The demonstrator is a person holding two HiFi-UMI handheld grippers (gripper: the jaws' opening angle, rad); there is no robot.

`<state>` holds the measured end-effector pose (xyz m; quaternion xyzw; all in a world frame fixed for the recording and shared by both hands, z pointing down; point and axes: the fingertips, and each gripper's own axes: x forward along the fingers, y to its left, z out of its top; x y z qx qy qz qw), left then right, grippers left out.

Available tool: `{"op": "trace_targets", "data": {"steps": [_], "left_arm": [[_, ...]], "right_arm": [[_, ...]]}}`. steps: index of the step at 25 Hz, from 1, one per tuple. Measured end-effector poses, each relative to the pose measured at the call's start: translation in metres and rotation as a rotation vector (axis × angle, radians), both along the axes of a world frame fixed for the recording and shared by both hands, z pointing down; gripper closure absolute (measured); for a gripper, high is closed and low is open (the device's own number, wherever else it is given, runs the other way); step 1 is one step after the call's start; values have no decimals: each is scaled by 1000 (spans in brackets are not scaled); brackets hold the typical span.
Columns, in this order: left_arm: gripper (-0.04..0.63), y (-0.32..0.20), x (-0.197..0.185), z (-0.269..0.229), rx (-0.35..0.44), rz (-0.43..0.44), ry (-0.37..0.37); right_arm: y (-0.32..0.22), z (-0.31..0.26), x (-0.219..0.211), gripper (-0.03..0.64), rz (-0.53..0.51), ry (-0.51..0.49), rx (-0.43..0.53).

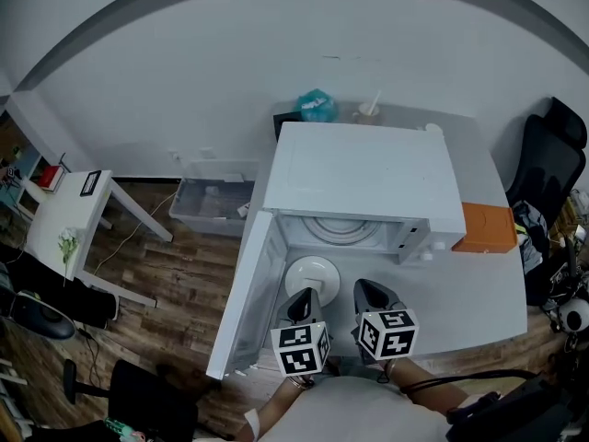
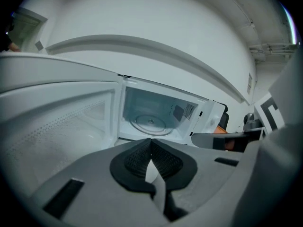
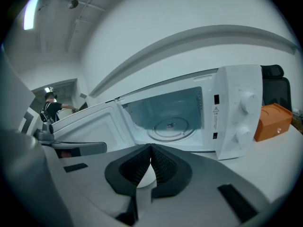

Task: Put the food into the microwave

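The white microwave (image 1: 363,178) stands on the grey table (image 1: 479,288) with its door (image 1: 253,288) swung open to the left. Its glass turntable (image 1: 340,231) (image 2: 150,123) (image 3: 171,126) is bare. On the table just before the opening lies a white plate (image 1: 311,271); I cannot make out any food on it. My left gripper (image 1: 306,295) (image 2: 151,143) hangs over the plate's near rim, jaws closed tip to tip. My right gripper (image 1: 371,291) (image 3: 151,148) is beside it to the right, also shut. White shows through the slit under each pair of pads.
An orange box (image 1: 485,226) (image 3: 272,122) sits right of the microwave. Behind it are a teal bag (image 1: 316,105) and a cup (image 1: 370,110). A black chair (image 1: 552,150) stands at the right, a plastic bin (image 1: 213,196) and a white side table (image 1: 64,215) at the left.
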<state>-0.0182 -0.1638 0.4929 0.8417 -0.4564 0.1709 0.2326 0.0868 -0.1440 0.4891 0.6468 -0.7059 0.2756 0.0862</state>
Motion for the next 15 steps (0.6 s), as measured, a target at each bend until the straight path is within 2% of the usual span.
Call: {"op": "trace_targets", "data": {"steps": [6, 15], "left_arm": [[592, -2, 11, 2, -2, -28, -1], [589, 3, 19, 13, -31, -53, 0]], "right_arm": [[-11, -4, -4, 600, -83, 2, 24], [-13, 10, -1, 597, -127, -19, -2]]}}
